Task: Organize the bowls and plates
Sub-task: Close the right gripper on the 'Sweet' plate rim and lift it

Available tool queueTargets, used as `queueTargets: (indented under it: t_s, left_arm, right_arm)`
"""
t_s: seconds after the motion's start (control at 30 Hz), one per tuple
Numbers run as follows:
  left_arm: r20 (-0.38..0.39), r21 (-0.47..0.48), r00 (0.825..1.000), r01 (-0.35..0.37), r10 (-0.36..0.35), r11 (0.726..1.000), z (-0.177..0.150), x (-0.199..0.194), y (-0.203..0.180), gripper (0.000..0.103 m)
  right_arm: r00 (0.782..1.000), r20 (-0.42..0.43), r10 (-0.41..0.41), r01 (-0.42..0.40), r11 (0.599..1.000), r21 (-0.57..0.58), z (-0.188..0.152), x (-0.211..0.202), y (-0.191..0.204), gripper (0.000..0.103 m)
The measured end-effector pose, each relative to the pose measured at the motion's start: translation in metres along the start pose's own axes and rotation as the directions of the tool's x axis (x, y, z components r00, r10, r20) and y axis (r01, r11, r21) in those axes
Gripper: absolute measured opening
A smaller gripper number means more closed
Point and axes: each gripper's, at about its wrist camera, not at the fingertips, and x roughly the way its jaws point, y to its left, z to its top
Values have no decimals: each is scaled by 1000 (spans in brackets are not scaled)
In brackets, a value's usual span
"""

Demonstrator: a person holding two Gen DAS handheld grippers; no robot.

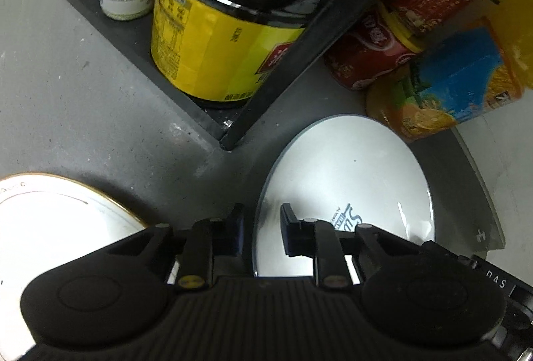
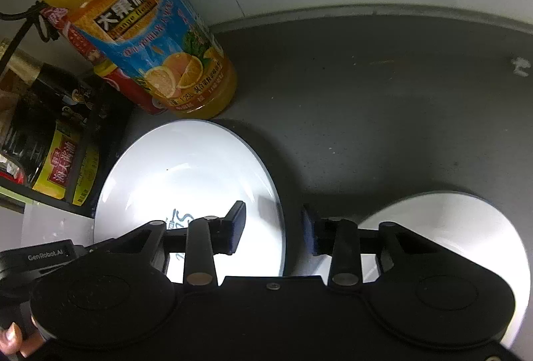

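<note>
White blue-rimmed plate (image 1: 349,181) lies flat between gold-rimmed plate (image 1: 50,214) and white bowl (image 2: 459,227).

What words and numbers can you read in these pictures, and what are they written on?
"GenRobot.AI": on the black body of the left gripper.
"Orange" and "1.25L": on the blue label of the tall orange juice bottle; its big Chinese characters are too distorted to quote.
"DAS": on the black body of the right gripper.
The round white plate with blue lettering, yellow-labelled dark bottle and red cans: unreadable.

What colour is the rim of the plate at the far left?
Gold, edging a white plate. It shows only in the left wrist view.
</note>
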Motion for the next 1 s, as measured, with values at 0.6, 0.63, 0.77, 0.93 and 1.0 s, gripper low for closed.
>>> queueTargets:
  t_s: [0.6,0.63,0.77,0.93,1.0]
  left_arm:
    - [-8,-5,1000,30,-30,1000,10,1,5,13]
    - [-16,2,999,32,-32,999,12,0,5,12]
    - [-26,37,999,32,-31,999,19,-8,5,12]
    - [-40,86,997,64,-60,994,30,-19,7,10]
    - [-46,107,996,75,-71,991,30,-24,6,9]
  right_arm:
    - [997,7,72,-72,997,36,-9,-7,-1,8]
    - [997,17,81,-82,995,51,-10,-11,-2,7]
    - [995,45,85,-88,993,75,-20,-22,2,6]
    - [994,83,77,-87,988,125,-36,-35,4,6]
    - [991,103,82,-97,984,148,-42,-42,7,6]
